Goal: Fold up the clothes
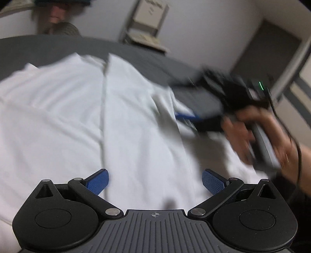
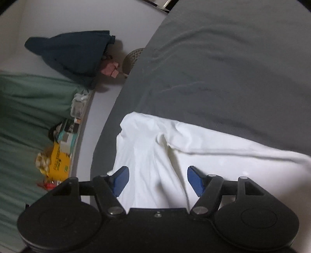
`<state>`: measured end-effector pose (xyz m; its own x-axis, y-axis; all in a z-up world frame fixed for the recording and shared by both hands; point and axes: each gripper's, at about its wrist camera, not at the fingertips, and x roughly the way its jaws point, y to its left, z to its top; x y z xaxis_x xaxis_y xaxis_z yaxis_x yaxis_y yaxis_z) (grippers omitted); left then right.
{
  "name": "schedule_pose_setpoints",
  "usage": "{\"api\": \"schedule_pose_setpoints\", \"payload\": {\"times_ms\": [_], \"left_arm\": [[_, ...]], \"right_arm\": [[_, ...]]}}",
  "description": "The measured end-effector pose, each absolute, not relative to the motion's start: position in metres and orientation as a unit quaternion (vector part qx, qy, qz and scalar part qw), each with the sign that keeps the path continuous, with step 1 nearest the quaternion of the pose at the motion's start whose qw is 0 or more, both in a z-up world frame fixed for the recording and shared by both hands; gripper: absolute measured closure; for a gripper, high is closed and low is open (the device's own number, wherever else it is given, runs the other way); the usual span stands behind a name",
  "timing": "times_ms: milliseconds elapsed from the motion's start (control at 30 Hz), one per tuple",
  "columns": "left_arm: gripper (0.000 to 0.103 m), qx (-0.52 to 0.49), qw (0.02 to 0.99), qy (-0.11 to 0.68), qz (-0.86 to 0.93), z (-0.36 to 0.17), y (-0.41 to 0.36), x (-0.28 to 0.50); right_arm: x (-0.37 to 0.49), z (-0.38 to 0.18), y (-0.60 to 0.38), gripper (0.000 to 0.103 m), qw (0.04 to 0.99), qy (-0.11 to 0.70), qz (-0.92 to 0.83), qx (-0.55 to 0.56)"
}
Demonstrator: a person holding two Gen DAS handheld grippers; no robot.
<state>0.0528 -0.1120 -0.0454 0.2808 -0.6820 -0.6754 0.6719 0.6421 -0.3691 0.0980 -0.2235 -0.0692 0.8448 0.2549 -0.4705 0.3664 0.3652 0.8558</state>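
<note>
As spread on grey bed (image 2: 233,58), white shirt (image 1: 77,116) judged light, limp, crease-prone. Best gripped at hem or sleeve edge. Left gripper (image 1: 155,182) and right gripper (image 2: 157,180) noted spread wide, gripping nothing.

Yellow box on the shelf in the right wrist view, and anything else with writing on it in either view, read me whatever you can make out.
Yellow box: dark print on its side, too blurred to read.
Small packages above it: labels too small to read.
Paper on the wall, left wrist view: marks on it, too blurred to read.
White garment: no text visible.
Nothing is legible in either view.
</note>
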Motion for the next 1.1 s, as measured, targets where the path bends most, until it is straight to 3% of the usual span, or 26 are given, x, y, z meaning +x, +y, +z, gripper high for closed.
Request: {"api": "schedule_pose_setpoints", "payload": {"times_ms": [400, 500, 700, 867, 967, 1100], "left_arm": [[0.000, 0.051, 0.800, 0.406, -0.439, -0.049, -0.113, 0.042], [0.000, 0.106, 0.804, 0.387, -0.439, -0.050, -0.121, 0.032], [0.000, 0.142, 0.807, 0.384, -0.426, -0.046, -0.126, 0.027], [0.000, 0.114, 0.816, 0.390, -0.412, -0.041, -0.120, 0.033], [0.000, 0.114, 0.826, 0.387, -0.395, -0.042, -0.123, 0.036], [0.000, 0.143, 0.827, 0.382, -0.387, -0.047, -0.131, 0.031]], "right_arm": [[0.115, -0.081, -0.258, 0.037, 0.762, 0.170, -0.102, 0.616], [0.108, -0.091, -0.269, 0.043, 0.733, 0.160, -0.096, 0.654], [0.089, -0.084, -0.276, 0.042, 0.737, 0.174, -0.111, 0.644], [0.102, -0.039, -0.264, 0.038, 0.784, 0.232, -0.105, 0.567], [0.167, 0.010, -0.238, 0.037, 0.857, 0.293, -0.070, 0.417], [0.262, 0.030, -0.181, 0.024, 0.890, 0.412, -0.064, 0.186]]}}
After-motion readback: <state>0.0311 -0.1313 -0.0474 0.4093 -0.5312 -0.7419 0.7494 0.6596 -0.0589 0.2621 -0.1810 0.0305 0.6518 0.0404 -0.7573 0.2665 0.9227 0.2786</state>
